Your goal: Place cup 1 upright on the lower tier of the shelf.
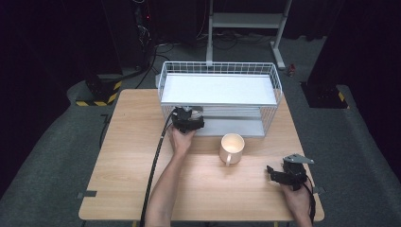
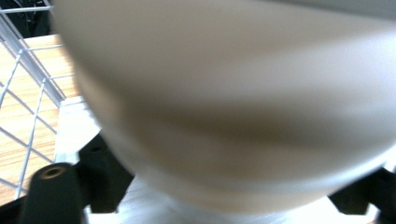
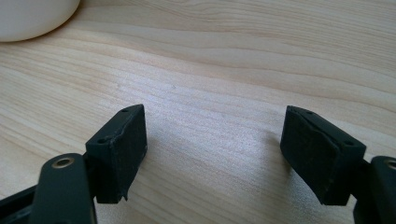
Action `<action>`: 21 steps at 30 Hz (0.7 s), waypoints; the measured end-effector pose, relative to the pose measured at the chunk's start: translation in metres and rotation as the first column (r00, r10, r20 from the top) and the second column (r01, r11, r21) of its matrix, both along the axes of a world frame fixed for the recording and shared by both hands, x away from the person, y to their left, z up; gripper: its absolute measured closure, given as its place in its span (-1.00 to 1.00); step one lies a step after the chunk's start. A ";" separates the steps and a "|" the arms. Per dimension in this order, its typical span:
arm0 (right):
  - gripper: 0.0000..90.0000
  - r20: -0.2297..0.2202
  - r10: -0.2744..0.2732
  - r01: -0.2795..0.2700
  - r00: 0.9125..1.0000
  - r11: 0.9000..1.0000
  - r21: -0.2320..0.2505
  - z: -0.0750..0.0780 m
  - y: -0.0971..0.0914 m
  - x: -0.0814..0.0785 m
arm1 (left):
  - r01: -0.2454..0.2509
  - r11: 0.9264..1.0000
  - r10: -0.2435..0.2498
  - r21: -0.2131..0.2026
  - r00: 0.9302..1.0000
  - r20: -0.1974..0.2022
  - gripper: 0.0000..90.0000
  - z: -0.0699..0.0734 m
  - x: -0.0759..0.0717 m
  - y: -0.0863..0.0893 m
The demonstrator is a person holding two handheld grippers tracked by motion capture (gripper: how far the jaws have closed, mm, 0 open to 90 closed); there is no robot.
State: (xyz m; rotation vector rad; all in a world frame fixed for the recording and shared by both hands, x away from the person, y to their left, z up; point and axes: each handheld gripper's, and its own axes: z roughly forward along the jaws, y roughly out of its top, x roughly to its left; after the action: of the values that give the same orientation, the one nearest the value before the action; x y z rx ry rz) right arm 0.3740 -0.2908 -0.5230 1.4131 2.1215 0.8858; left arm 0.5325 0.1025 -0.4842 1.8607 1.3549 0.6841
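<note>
A white wire rack [image 1: 267, 111] with two shelves stands at the back of the wooden table [image 1: 123, 161]. My left gripper [image 1: 188, 118] reaches into its lower level at the left end. In the left gripper view a blurred white bowl [image 2: 233, 116] looms very close on the lower shelf [image 2: 74, 126], its base between the spread jaws of the left gripper [image 2: 229, 186]. The black pads [image 2: 105, 179] stand beside it and do not press on it. A cream mug [image 1: 231, 147] [image 3: 32, 16] stands in front of the rack. My right gripper [image 1: 270, 173] [image 3: 215, 154] rests open near the front right, nothing between its fingers.
The rack's upper shelf [image 1: 217, 90] is a bare white board. A cable [image 1: 153, 165] trails from the left gripper over the table's front. Beyond the table are a white stand [image 1: 246, 21] and black posts with yellow-striped bases [image 1: 97, 97].
</note>
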 end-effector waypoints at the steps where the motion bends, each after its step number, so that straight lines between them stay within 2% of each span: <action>1: -0.49 0.000 0.000 0.000 1.000 1.000 0.000 0.000 0.000 0.000 | 0.005 1.000 -0.005 0.001 1.000 -0.003 -0.68 0.000 0.000 0.001; 11: -0.49 0.000 0.000 0.000 1.000 1.000 0.000 0.000 0.000 0.000 | 0.018 1.000 -0.018 -0.003 1.000 -0.016 -0.77 0.002 -0.002 0.002; 15: -0.49 0.000 0.000 0.000 1.000 1.000 0.000 0.000 0.000 0.000 | 0.038 0.999 -0.038 -0.018 0.999 -0.010 -0.78 0.003 -0.004 0.003; 21: -0.49 0.000 0.000 0.000 1.000 1.000 0.000 0.000 0.000 0.000 | 0.034 0.999 -0.034 -0.032 0.999 -0.010 -0.81 0.003 -0.010 0.008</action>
State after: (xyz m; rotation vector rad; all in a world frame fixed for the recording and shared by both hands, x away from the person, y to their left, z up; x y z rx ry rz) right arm 0.3740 -0.2909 -0.5230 1.4127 2.1215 0.8857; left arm 0.5224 0.1105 -0.4809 1.8606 1.3304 0.6320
